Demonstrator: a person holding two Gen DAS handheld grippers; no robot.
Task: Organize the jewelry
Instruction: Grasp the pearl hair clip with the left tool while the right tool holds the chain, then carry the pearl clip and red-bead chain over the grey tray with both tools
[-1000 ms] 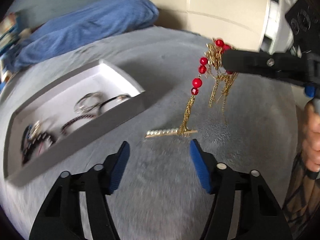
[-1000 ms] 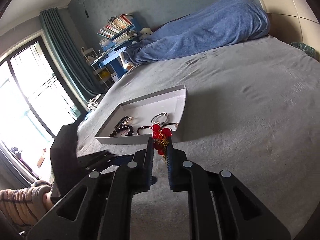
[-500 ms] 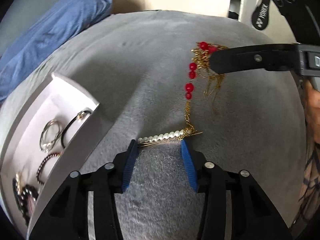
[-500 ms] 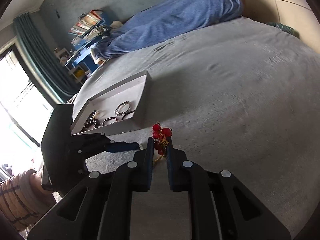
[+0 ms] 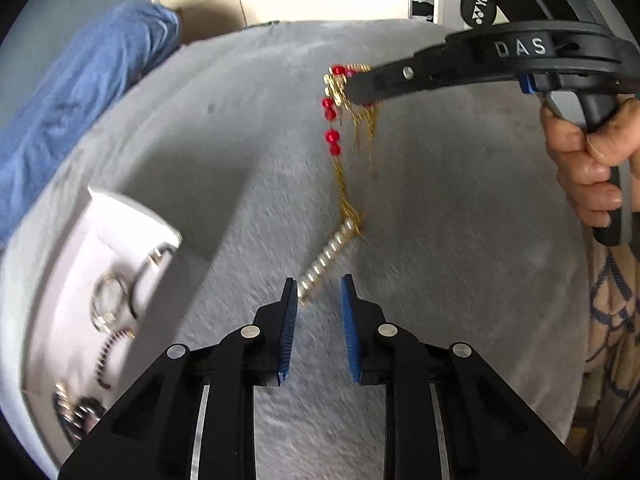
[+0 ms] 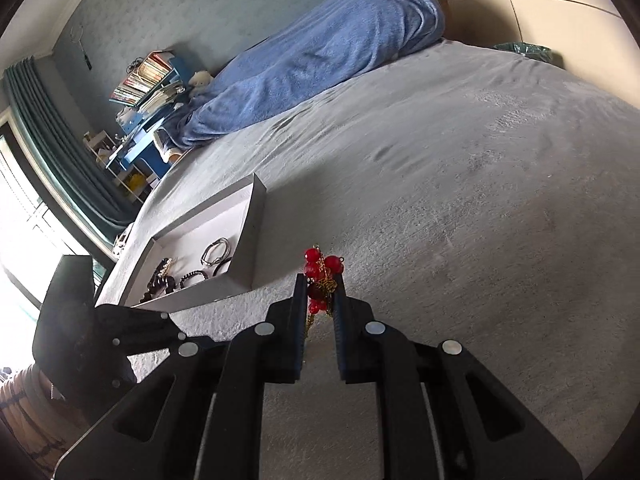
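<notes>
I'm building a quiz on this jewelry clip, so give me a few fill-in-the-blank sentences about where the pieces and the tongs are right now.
1. The right tongs are shut on the cluster of ____ beads.
2. A gold chain hangs from that cluster to a bar of ____ lying on the grey bed cover.
3. The near end of the bar lies between the blue pads of the ____ tongs.
4. The bracelets lie in a ____ tray.

Missing words: red; pearls; left; white
</notes>
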